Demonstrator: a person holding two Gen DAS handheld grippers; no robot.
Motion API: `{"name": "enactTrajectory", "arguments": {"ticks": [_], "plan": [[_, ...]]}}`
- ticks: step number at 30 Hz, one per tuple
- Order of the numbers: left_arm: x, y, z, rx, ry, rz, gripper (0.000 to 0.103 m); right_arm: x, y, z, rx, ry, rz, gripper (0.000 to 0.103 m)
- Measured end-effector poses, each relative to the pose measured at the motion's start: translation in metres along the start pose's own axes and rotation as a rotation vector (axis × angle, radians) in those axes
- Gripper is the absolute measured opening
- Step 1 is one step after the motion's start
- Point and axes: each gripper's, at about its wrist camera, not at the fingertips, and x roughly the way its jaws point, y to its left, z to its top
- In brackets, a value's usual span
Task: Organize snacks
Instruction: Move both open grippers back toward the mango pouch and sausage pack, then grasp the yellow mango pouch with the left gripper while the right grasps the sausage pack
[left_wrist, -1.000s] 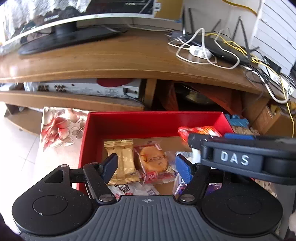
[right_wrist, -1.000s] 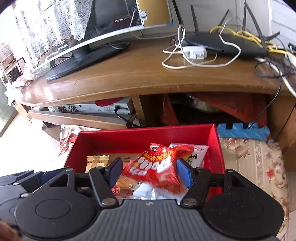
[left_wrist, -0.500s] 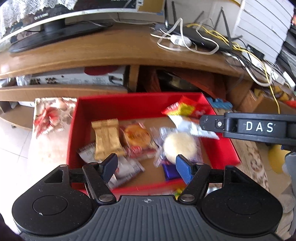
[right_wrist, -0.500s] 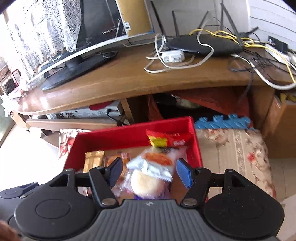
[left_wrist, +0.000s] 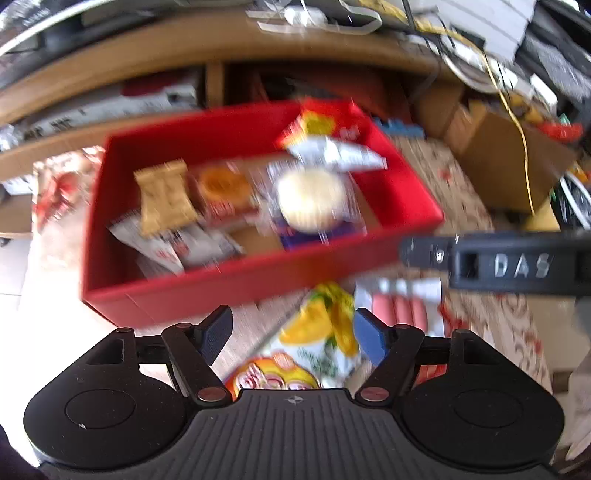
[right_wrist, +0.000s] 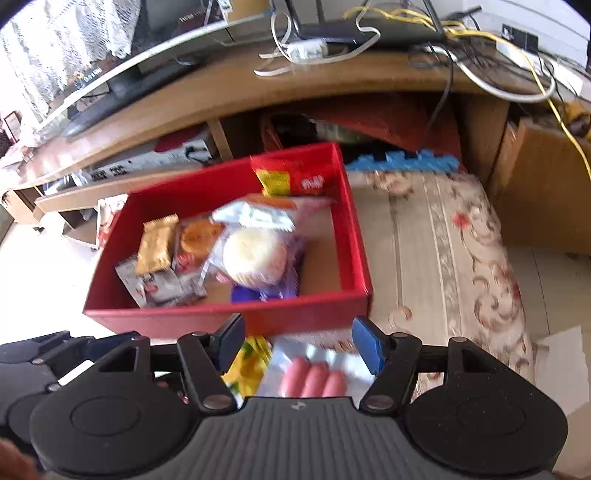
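**Both tools empty outside the red box; next pick pending**

Step judged: between placements, several snacks already boxed. Red box (right_wrist: 236, 317) taken as landmark. Left tool (left_wrist: 291, 330) and right tool (right_wrist: 297, 338) seen with jaws apart, nothing gripped, both hanging just outside the box's near wall. Inside the box: gold wafer pack (right_wrist: 157, 243), round pastry (right_wrist: 255, 256), red chip bag (right_wrist: 291, 175) against the far wall. Outside, just in front of the near wall: yellow snack bag (left_wrist: 325, 328) and sausage pack (right_wrist: 314, 376), side by side, both on the patterned cloth (right_wrist: 443, 258).

Sausage pack: long axis pointing toward the box, sausages parallel. Yellow bag: long axis likewise toward the box, slightly skewed; blur noted.

Next move, as judgement: lower right tool over sausage pack, close across its short width.
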Motion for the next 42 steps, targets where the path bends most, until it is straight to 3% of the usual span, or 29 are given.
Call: {"name": "enactTrajectory", "arguments": {"ticks": [11, 16, 18, 23, 28, 31, 33, 36, 42], "plan": [[0.036, -0.009, -0.017, 0.124, 0.134, -0.047, 0.087, 0.017, -0.016, -0.011, 0.012, 0.080, 0.002, 0.063], [0.046, -0.015, -0.019, 0.205, 0.137, -0.025, 0.093, 0.021, -0.021, -0.015, 0.013, 0.098, 0.002, 0.063], [0.046, -0.010, -0.018, 0.194, 0.138, -0.011, 0.094, 0.022, -0.023, -0.016, 0.013, 0.106, 0.003, 0.063], [0.047, -0.002, -0.017, 0.163, 0.152, -0.059, 0.096, 0.024, -0.023, -0.017, 0.012, 0.112, 0.005, 0.063], [0.049, -0.020, -0.027, 0.281, 0.150, -0.018, 0.098, 0.024, -0.021, -0.016, 0.009, 0.114, 0.009, 0.063], [0.044, -0.020, -0.033, 0.287, 0.142, -0.007, 0.093, 0.026, -0.020, -0.016, 0.004, 0.118, 0.006, 0.063], [0.038, -0.017, -0.036, 0.258, 0.141, -0.003, 0.082, 0.027, -0.019, -0.016, 0.001, 0.120, 0.005, 0.063], [0.027, -0.012, -0.041, 0.201, 0.131, -0.021, 0.073, 0.027, -0.018, -0.016, -0.008, 0.119, -0.002, 0.063], [0.012, -0.010, -0.053, 0.152, 0.122, -0.016, 0.065, 0.034, -0.020, -0.019, -0.007, 0.142, -0.029, 0.063]]}}
